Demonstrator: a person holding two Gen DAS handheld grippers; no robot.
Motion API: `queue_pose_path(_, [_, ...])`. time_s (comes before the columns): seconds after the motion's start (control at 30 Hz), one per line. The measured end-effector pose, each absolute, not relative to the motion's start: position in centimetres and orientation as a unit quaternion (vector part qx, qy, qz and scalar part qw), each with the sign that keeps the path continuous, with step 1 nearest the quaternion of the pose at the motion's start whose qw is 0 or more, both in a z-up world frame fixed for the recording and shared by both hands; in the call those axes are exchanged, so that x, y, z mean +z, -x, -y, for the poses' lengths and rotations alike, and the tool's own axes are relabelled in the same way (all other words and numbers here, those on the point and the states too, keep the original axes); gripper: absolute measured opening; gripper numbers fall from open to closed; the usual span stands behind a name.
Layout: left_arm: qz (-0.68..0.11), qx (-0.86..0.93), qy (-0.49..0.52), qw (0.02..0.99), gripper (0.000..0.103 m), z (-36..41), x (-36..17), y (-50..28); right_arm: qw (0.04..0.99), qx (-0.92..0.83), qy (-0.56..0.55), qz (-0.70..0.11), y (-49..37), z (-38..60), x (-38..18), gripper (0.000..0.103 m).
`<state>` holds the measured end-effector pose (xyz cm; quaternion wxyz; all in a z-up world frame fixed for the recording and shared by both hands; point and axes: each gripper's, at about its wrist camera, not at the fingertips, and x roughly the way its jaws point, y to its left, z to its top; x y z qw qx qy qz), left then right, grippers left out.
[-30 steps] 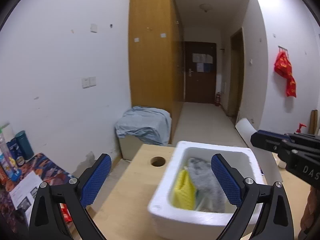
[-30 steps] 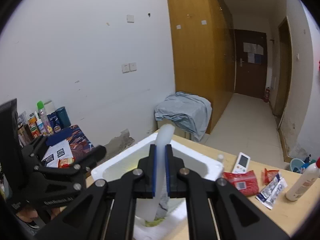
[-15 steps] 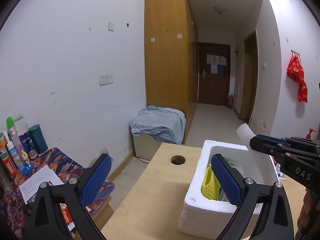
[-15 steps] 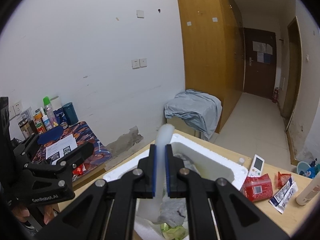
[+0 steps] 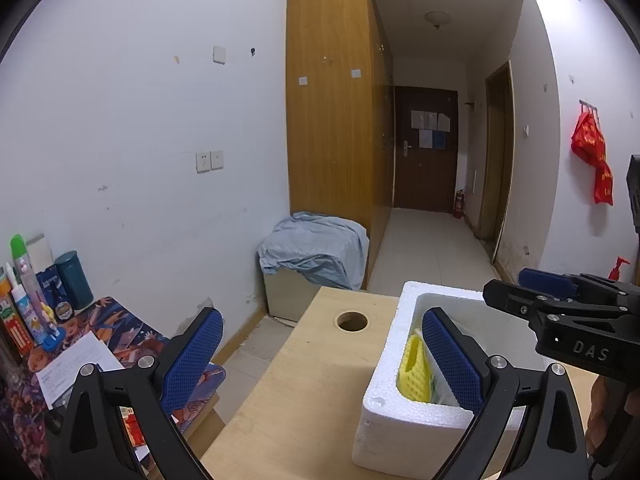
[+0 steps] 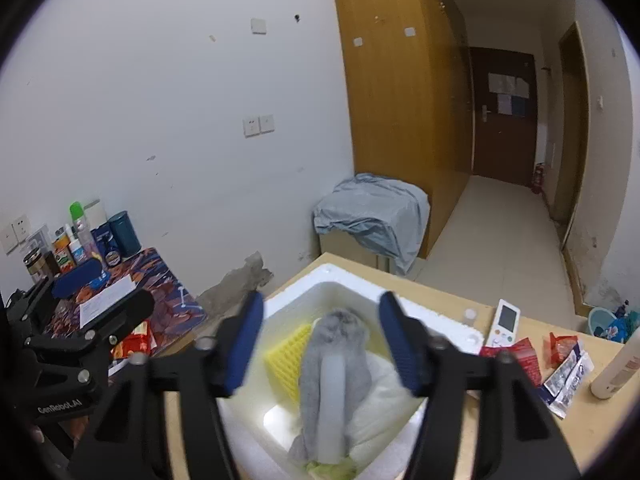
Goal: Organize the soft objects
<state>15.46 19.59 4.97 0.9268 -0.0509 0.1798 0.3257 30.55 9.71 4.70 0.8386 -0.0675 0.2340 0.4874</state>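
A white foam box [image 6: 352, 280] stands on the wooden table [image 5: 304, 380]. In it lie a yellow foam net [image 6: 286, 354], a grey cloth [image 6: 340, 344], a white foam tube [image 6: 332, 404] on the cloth, and white soft material [image 6: 384, 392]. My right gripper [image 6: 326, 344] is open right above the box, the tube below its jaws. My left gripper [image 5: 320, 360] is open and empty, left of the box [image 5: 400, 416]; the yellow net [image 5: 414, 368] shows beside its right finger. The right gripper's body [image 5: 560, 316] shows at the right.
A remote [image 6: 506, 322], red packets [image 6: 520, 356], sachets [image 6: 566, 376] and a white bottle [image 6: 616, 368] lie on the table right of the box. A round hole [image 5: 352, 321] is in the tabletop. A low side table with bottles [image 5: 36, 308] stands at left.
My right gripper has opened and let go of the white foam tube, which now lies in the box. My left gripper has drawn back to the left of the box.
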Motion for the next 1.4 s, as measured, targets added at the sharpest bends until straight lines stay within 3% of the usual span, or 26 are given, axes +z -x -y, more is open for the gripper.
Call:
queue_pose_path(0.13, [-0.18, 0.326, 0.053, 0.927, 0.1, -19.6, 4.9, -15.5, 0.843, 0.481, 0.069, -0.233, -30.6, -9.6, 4.8, 0.075])
queue_pose_path(0.67, [-0.178, 0.318, 0.049, 0.93, 0.1, -18.7, 5.4, -15.2, 0.851, 0.469, 0.072, -0.225, -29.6, -8.4, 5.8, 0.084])
queue_pose_path(0.9, [-0.174, 0.323, 0.041, 0.93, 0.103, -17.9, 5.8, -14.6, 0.873, 0.436, 0.058, -0.21, -29.6, -5.1, 6.4, 0.103])
queue_pose_path(1.4, [-0.162, 0.279, 0.032, 0.946, 0.103, -13.7, 7.2, -13.3, 0.898, 0.393, 0.049, -0.192, -27.2, 0.3, 7.4, 0.103])
